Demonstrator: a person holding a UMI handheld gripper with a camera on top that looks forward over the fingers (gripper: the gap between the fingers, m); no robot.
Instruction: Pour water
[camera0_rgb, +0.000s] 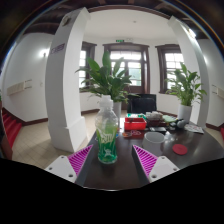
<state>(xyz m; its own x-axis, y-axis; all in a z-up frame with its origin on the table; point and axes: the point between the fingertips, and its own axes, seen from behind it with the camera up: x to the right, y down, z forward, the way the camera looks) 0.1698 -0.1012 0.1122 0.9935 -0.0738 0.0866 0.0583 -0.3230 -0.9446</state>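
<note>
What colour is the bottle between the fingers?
Green-tinted clear plastic bottle with a white cap, seen in the gripper view.

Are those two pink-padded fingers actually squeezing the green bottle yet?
Apart. In the gripper view the green bottle stands on the dark table between the open gripper fingers, and bare table shows between it and each pink pad.

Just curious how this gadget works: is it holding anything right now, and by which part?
Nothing is held. The bottle stands on the table between the open hand-held gripper's fingers.
</note>
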